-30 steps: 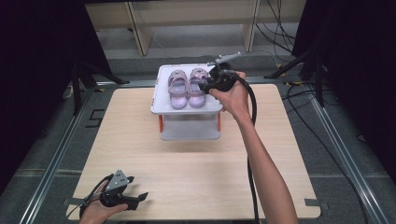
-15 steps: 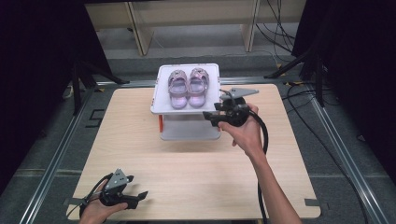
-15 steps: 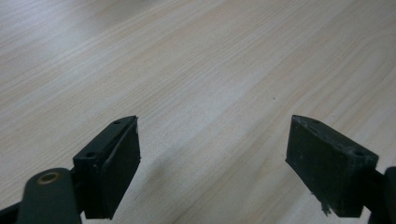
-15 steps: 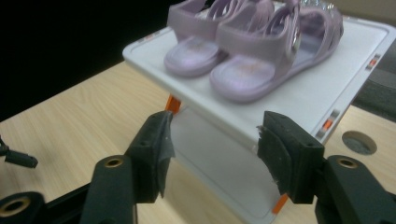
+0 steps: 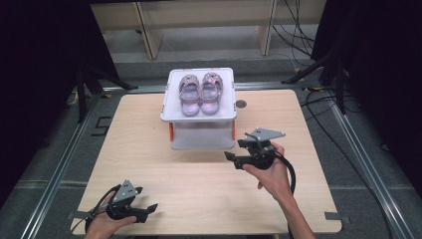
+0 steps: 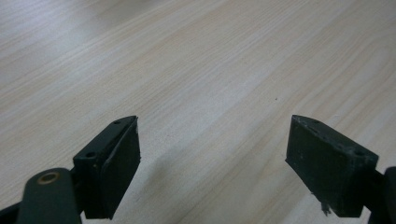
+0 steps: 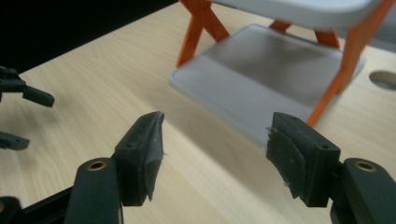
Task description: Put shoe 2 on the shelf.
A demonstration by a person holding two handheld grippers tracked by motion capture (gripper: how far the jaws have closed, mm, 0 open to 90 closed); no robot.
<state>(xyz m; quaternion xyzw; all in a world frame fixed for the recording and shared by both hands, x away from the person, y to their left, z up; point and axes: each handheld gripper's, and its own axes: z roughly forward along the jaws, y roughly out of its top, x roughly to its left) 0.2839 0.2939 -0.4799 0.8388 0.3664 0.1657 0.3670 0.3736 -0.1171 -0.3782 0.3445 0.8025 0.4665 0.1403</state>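
The shoes are set paired on the rack, toes rearward. The right gripper, fingers just spread and empty, is held beside it; the left gripper, fingers apart, is parked on the desk.

Empty tool – jaws apart – before rack

Lilac sandals, white rack with orange legs.

- A two-tier rack stands on the table, ahead and to the left of the right gripper.
- A pair of shoes sits side by side on the rack's top shelf.
- The left gripper rests well apart from the right gripper, at the table's near edge.
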